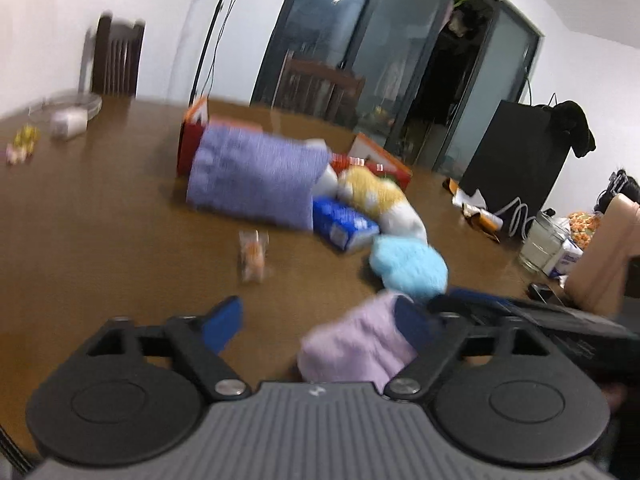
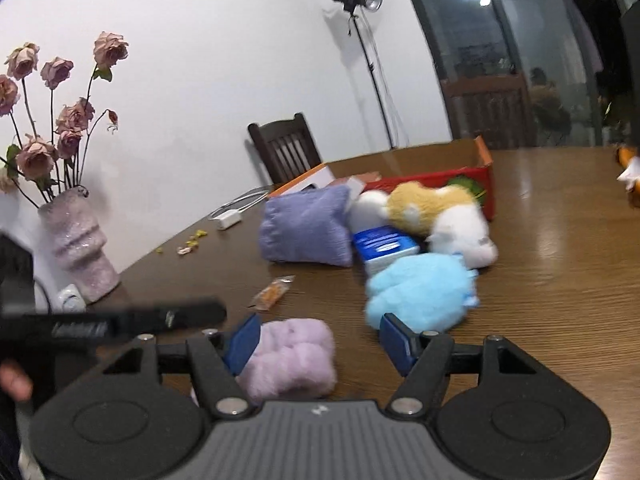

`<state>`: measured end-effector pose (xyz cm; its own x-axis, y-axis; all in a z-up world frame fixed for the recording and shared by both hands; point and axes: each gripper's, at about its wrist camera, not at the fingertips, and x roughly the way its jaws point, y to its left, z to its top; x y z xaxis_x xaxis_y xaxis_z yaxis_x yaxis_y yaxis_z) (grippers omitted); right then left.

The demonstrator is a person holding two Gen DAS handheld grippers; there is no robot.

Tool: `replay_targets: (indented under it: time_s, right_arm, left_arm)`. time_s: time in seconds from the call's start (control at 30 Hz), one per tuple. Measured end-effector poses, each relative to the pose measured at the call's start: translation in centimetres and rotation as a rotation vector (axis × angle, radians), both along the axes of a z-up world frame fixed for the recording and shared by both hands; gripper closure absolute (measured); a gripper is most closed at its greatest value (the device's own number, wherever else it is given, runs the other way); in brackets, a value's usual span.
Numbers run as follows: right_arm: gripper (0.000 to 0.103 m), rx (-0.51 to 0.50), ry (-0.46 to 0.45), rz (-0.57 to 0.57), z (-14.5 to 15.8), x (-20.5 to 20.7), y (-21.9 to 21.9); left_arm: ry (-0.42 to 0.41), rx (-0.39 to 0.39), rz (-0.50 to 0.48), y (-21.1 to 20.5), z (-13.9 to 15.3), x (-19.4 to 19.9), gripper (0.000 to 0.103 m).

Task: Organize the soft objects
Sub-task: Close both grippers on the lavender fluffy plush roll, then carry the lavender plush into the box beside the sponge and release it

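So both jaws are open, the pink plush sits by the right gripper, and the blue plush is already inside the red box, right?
Not quite. The blue plush is not in the red box; it lies on the table in front of it, as the right wrist view shows. The rest holds: both jaws are open, and the pink plush sits by the right gripper.
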<state>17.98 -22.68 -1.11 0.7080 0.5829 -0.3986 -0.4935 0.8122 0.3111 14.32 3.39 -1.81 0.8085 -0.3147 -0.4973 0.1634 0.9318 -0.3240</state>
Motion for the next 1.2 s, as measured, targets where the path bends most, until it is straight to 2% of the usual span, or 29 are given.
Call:
replay_targets:
  time_s: [0.03, 0.1, 0.13, 0.2, 0.27, 0.3, 0.47, 0.57, 0.6, 0.67, 0.7, 0.77, 0.8, 0.83, 1.0, 1.1, 1.2]
  right_arm:
    - [0.047, 0.007, 0.013, 0.000, -0.2, 0.4, 0.6]
    - [0.064, 0.006, 0.056, -0.002, -0.9, 1.5, 1.8]
    - [0.066, 0.003, 0.071, 0.000, -1.2, 1.7, 2.3]
    - [0.070, 0.010, 0.102, -0.004, -2.2, 2.0, 2.8]
    - [0.074, 0.044, 0.124, -0.016, -2.6, 1.5, 2.5]
    - [0.075, 0.055, 0.135, -0.030, -2.5, 1.1, 2.3]
    - [0.076, 0.020, 0.091, -0.032, -1.3, -0.9, 1.9]
    - [0.076, 0.011, 0.117, -0.057, -2.1, -0.3, 1.8]
    - [0.075, 0.019, 0.118, -0.061, -2.3, -0.1, 1.8]
    - [0.070, 0.027, 0.113, -0.062, -2.5, 0.1, 1.7]
    - [0.068, 0.026, 0.116, -0.054, -2.6, 0.3, 1.8]
    - [0.064, 0.033, 0.127, -0.057, -2.8, 0.6, 1.6]
    - [0.070, 0.041, 0.135, -0.053, -2.8, 0.8, 1.5]
    - [0.077, 0.050, 0.136, -0.041, -2.7, 0.9, 1.5]
    - [0.078, 0.079, 0.026, -0.039, 0.3, 1.9, 1.4]
    - [0.078, 0.097, -0.058, -0.036, 3.9, 5.1, 0.8]
    - [0.078, 0.074, -0.134, -0.035, 7.7, 11.0, 0.3]
  left_arm:
    - [0.005, -0.017, -0.008, 0.0, -0.2, -0.2, 0.035]
    - [0.024, -0.047, -0.013, -0.1, -0.8, -0.1, 0.037]
    - [0.045, -0.055, -0.015, -0.1, -1.0, 0.0, 0.040]
    - [0.082, -0.081, -0.025, -0.2, -1.5, 0.4, 0.061]
    - [0.081, -0.093, -0.014, -0.3, -1.9, 0.6, 0.065]
    - [0.074, -0.097, -0.010, -0.2, -1.9, 0.7, 0.071]
    - [0.076, -0.142, -0.011, 0.2, -2.4, 1.5, 0.072]
    - [0.085, -0.153, 0.001, -0.1, -2.6, 1.7, 0.055]
    - [0.079, -0.140, -0.004, -0.2, -2.5, 1.6, 0.054]
    - [0.076, -0.109, -0.012, -0.6, -2.5, 1.6, 0.056]
    - [0.073, -0.100, -0.017, -0.7, -2.4, 1.6, 0.063]
    - [0.071, -0.100, -0.030, -0.8, -2.3, 1.8, 0.069]
    - [0.068, -0.100, -0.020, -0.8, -2.1, 1.9, 0.075]
    - [0.061, -0.101, -0.018, -0.9, -1.8, 2.1, 0.078]
    - [-0.060, -0.105, -0.048, -1.0, 2.2, 5.0, 0.082]
    - [-0.127, -0.114, -0.102, -0.7, 6.5, 10.5, 0.082]
    - [-0.131, -0.095, -0.144, -1.2, 9.7, 17.6, 0.082]
